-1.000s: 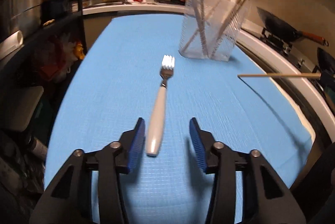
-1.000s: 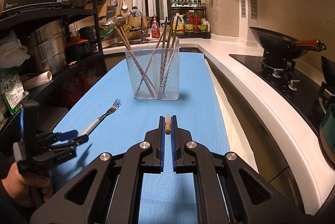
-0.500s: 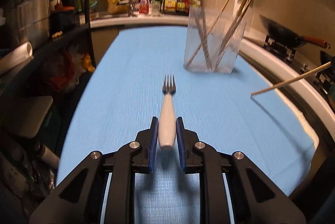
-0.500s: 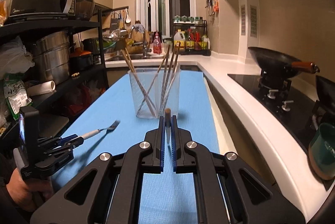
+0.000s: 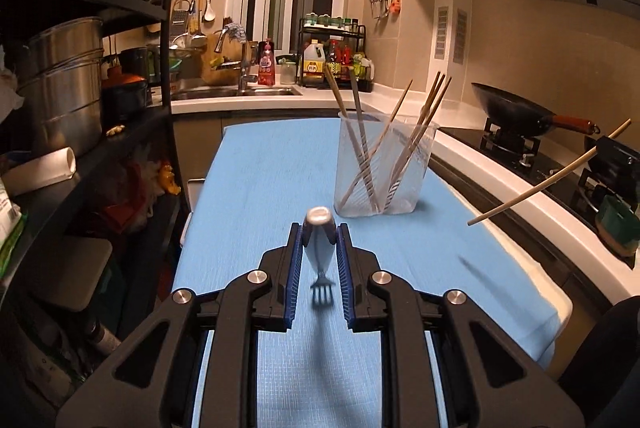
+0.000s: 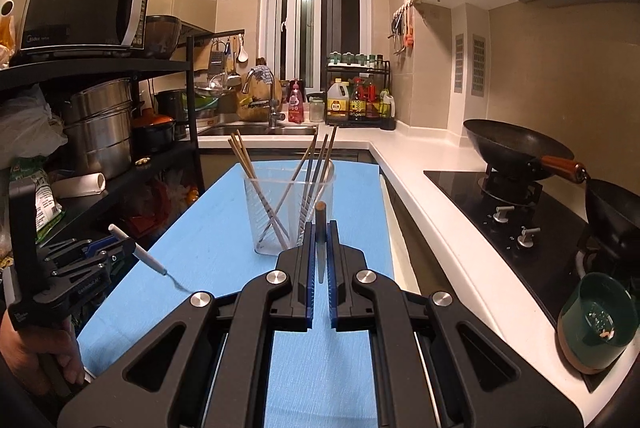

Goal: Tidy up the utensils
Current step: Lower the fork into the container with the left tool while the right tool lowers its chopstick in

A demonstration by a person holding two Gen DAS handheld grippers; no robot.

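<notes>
The left hand-held gripper [image 5: 319,234] is raised and tipped slightly downward, its blue pads [image 5: 295,270] clamped on a white fork handle [image 5: 318,242] whose tines hang down. The right hand-held gripper [image 6: 320,234] is nearly closed on a chopstick [image 6: 320,228]. A hand [image 6: 38,356] grips the left tool's handle.

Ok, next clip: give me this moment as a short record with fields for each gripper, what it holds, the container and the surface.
left gripper: shut on the fork, white handle between the pads, tines hanging down, clear of the cloth
right gripper: shut on a single chopstick, held off the cloth
container: clear plastic holder, upright, several chopsticks leaning inside
surface: blue cloth, nothing else lying on it in view
to the right: stove with a wok
</notes>
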